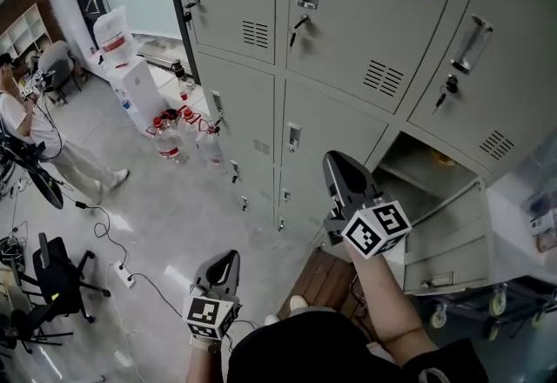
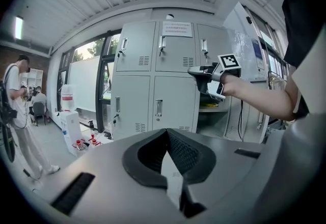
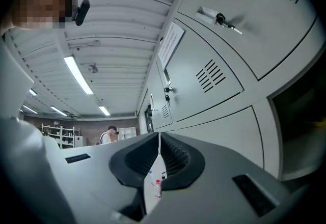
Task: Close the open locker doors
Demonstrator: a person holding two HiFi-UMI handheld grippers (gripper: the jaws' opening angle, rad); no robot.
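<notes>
Bank of pale grey steel lockers [image 1: 348, 33], seen from above and from both gripper views. All doors in view are closed except one pale grey locker door with a recessed handle [image 1: 448, 238] at the lower right. It stands swung well out from its open compartment [image 1: 422, 165].

The right gripper [image 1: 342, 165] is raised just beside that opening, apart from the door; its jaws are together with nothing between them. The left gripper [image 1: 228, 258] hangs lower and well apart from the lockers. Its jaws are likewise together and empty.

A small yellow thing [image 1: 444, 160], too small to identify, lies inside the compartment. In the left gripper view a dark cable [image 2: 239, 116] hangs just beside the opening.

Hazards, as judged from this arrangement:
- The closed jaws offer only a narrow tip. Pressed on smooth painted steel, it may skid off the door face, so the door stays ajar.
- A push near the hinge side would likely turn the door weakly. A hard push at the free edge may make the door rebound before it latches.
- If the cable or the yellow thing lies across the frame, the door may pinch it or stop short.
- The forearm [image 1: 392, 303] passes close to the door's edge and could catch on it.
</notes>
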